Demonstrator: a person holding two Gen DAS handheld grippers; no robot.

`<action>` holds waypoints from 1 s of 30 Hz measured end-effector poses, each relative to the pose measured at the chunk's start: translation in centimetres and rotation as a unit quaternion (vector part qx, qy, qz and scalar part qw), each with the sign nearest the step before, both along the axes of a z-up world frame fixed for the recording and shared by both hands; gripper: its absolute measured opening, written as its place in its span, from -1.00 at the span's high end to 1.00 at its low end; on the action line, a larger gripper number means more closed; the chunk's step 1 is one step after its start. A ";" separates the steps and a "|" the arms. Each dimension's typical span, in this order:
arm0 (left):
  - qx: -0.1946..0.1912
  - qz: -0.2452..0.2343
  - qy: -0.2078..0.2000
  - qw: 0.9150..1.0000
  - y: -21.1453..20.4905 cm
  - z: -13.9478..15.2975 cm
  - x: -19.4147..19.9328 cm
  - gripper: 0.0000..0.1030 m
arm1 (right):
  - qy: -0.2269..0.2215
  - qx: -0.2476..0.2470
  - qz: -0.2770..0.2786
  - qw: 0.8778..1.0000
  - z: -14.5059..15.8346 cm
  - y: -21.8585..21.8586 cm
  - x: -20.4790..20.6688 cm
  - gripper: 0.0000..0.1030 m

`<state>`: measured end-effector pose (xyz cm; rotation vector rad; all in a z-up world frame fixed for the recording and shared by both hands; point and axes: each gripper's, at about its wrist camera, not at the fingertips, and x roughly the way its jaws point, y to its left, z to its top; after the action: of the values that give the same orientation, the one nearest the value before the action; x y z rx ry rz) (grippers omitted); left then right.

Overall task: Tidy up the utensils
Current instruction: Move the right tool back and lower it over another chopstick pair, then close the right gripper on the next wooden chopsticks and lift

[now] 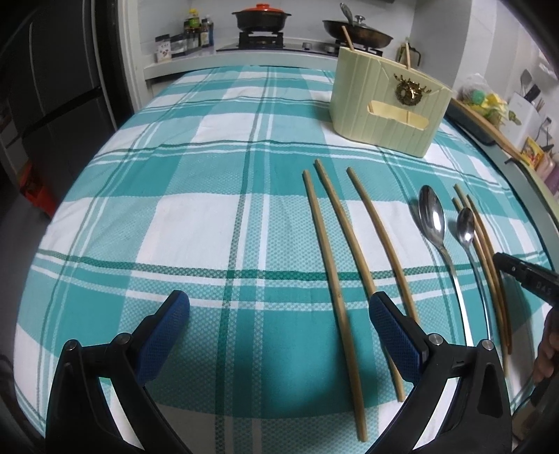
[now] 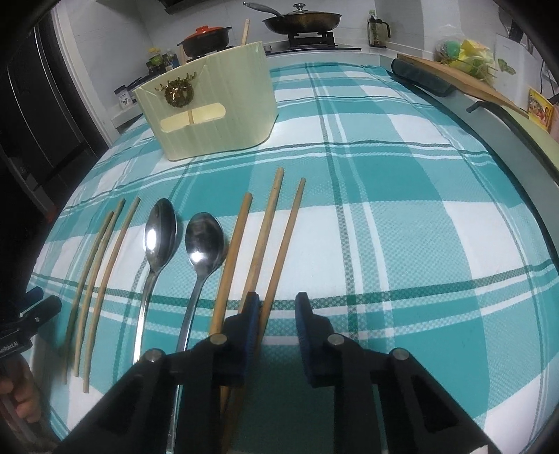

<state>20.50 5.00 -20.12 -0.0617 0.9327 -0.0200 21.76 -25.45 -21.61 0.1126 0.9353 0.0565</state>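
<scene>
A pale green utensil holder [image 1: 387, 104] stands on the teal checked tablecloth [image 1: 174, 216], with chopsticks sticking out of it; it also shows in the right wrist view [image 2: 209, 111]. Three bamboo chopsticks [image 1: 335, 262] lie in front of my left gripper [image 1: 279, 314], which is open and empty; its right finger sits over one chopstick. Two metal spoons [image 1: 433, 216] and three more chopsticks [image 1: 485, 251] lie further right. My right gripper [image 2: 277, 307] is open above the right-hand chopsticks [image 2: 265, 230], beside the spoons [image 2: 202, 244] and the left-hand chopsticks [image 2: 101, 265].
A stove with a black pot with red lid [image 1: 260, 17] and a wok [image 1: 356, 29] stands behind the table. A wooden board [image 2: 464, 80] and a dark pad [image 2: 419, 78] lie at the table's right edge. Spice jars [image 1: 195, 35] sit at back left.
</scene>
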 end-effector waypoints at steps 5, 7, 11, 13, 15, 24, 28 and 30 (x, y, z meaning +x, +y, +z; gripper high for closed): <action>0.002 0.003 0.009 1.000 0.0 -0.8 0.3 -0.99 | 0.003 -0.057 0.016 0.998 -0.1 1.2 0.4 0.64; 0.002 0.003 0.012 1.000 -0.1 -1.0 0.4 -0.99 | 0.000 -0.085 0.027 0.996 -0.2 1.9 0.5 0.64; 0.006 0.000 0.012 1.000 -0.3 -1.0 0.3 -0.99 | 0.000 -0.094 0.025 0.995 -0.1 2.0 0.5 0.64; 0.009 -0.001 0.011 1.000 -0.4 -0.9 0.3 -0.99 | -0.001 -0.099 0.024 0.995 -0.1 2.1 0.5 0.65; 0.010 -0.002 0.011 1.000 -0.5 -0.9 0.3 -0.99 | -0.003 -0.102 0.024 0.994 -0.1 2.2 0.4 0.65; 0.010 0.000 0.011 1.000 -0.3 -0.8 0.3 -0.99 | -0.002 -0.106 0.023 0.994 -0.1 2.3 0.3 0.65; 0.006 0.001 0.009 1.000 0.1 -0.6 0.3 -0.99 | -0.002 -0.109 0.020 0.994 -0.1 2.3 0.3 0.73; 0.001 0.002 0.009 1.000 0.4 -0.5 0.3 -0.99 | -0.001 -0.110 0.014 0.994 0.0 2.1 0.2 0.83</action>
<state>20.79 5.40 -20.64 -0.0622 0.9509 -0.0153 21.99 -23.38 -21.65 -0.1047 0.9352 -0.0200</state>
